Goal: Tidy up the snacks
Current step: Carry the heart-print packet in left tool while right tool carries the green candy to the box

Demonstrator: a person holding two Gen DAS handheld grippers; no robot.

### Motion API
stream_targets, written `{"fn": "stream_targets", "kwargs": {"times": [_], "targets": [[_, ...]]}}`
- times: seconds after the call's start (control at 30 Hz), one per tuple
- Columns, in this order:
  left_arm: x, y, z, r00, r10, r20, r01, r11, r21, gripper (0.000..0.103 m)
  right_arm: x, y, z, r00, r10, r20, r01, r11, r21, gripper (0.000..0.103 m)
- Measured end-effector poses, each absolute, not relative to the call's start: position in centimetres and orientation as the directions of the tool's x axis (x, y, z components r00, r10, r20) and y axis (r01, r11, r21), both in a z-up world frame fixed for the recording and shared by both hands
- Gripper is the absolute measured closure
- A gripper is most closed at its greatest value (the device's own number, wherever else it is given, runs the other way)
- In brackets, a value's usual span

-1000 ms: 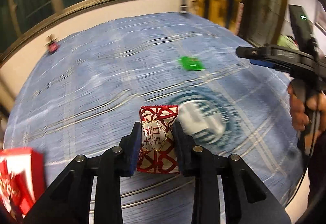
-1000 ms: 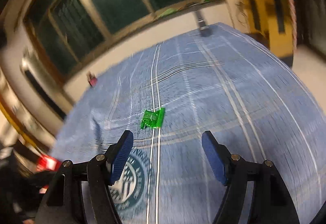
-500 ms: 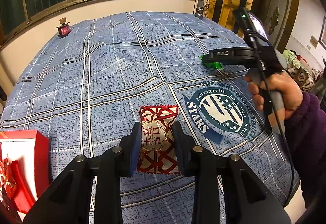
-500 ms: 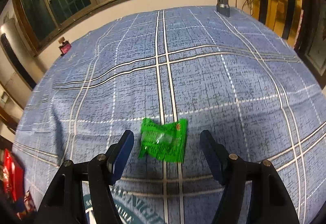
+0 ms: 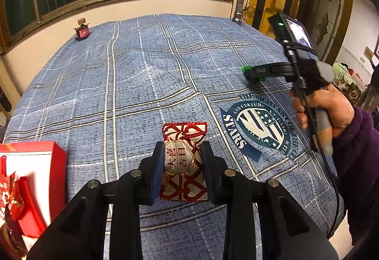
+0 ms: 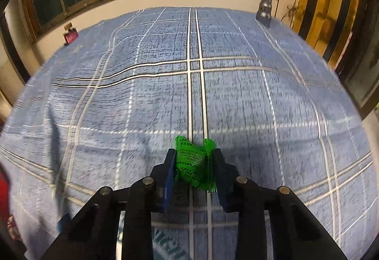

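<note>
Two tongs in play, each w/ a snack clamped. Left tongs (image 5: 182, 166) are squeezed on a red-and-white candy packet (image 5: 182, 161), upright btwn the pads, held over the near part of the blue plaid cloth (image 5: 132, 75) that covers the surface. Packet has a white lobed label w/ red characters and a crimped top edge.

Right tongs (image 6: 193, 166) have just been closing and now pinch a green wrapper (image 6: 193, 163) from both sides; wrapper is crumpled, bulging up btwn the pads, right over the double white stripe in the cloth. In the left wrist view the same tongs sit far right, tips down at the green wrapper (image 5: 246, 68) near the cloth, a hand (image 5: 324, 106) in a purple sleeve (image 5: 357, 148) on the grip, cable hanging below.

Red box (image 5: 35, 179) at the left edge of the left view, open top, red packets inside, resting on the cloth well apart from the green wrapper. Round "STARS" emblem (image 5: 258, 127) printed on the cloth btwn the two tongs. Far corners: small dark-red object (image 5: 82, 31) at the left, grey flashlight-like cylinder (image 6: 265, 8) at the right. Windows behind, dark outside.
</note>
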State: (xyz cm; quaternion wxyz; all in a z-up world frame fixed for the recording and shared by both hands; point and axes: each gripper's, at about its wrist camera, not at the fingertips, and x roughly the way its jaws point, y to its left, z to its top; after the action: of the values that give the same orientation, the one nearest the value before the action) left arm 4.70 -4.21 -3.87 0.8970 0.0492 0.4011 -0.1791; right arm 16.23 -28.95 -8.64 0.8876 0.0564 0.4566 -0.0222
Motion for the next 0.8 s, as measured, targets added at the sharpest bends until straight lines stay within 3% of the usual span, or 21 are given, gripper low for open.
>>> {"fn": "stream_targets", "kwargs": {"times": [0.4,0.8], "targets": [[1.1,-1.3,-2.8,0.647,-0.250,-0.720,0.306,0.951,-0.055,0.075,6.3,-28.3,-4.7,0.615,0.383,-0.689,-0.049,0.891,0.451,0.073],[-3.1,2.1,-1.5,0.729,-0.157,-0.667,0.202,0.979,-0.009,0.075,0.6,-20.8,-5.0,0.558,0.518,-0.648,-0.201,0.843,0.500,0.073]]}}
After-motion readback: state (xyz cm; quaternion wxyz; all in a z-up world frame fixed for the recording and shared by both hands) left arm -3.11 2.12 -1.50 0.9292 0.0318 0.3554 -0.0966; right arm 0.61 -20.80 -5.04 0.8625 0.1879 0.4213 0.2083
